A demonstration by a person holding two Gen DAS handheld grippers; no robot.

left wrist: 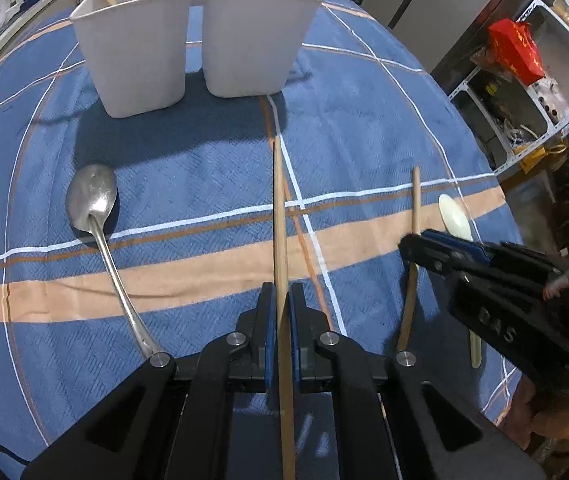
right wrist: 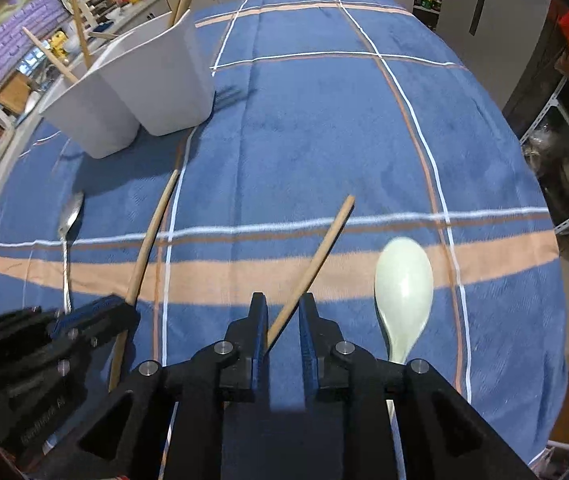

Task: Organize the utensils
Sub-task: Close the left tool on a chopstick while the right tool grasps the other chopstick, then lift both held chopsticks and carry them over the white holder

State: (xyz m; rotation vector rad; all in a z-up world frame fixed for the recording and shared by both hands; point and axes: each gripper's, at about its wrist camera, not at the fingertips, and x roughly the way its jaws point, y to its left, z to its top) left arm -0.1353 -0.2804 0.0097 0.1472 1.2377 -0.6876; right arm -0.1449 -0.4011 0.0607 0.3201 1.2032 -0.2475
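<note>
The lower ends of both gripped chopsticks are hidden behind the gripper bodies, and the wooden sticks standing in the white two-compartment utensil holder are cut off by the top of the left wrist view, so their full length cannot be seen. The handle end of the metal spoon disappears under the left gripper's frame.

The left gripper is clenched on a pale wooden chopstick, its blue pads pressed against the stick on both sides; the stick runs straight toward the holder. The right gripper has a second chopstick between its fingers, angled up to the right; the stick touches the left pad, but whether the right pad bears on it I cannot tell.

A cream plastic spoon lies on the blue plaid tablecloth just right of the right gripper, bowl facing away. The holder stands toward the far left of the cloth.
</note>
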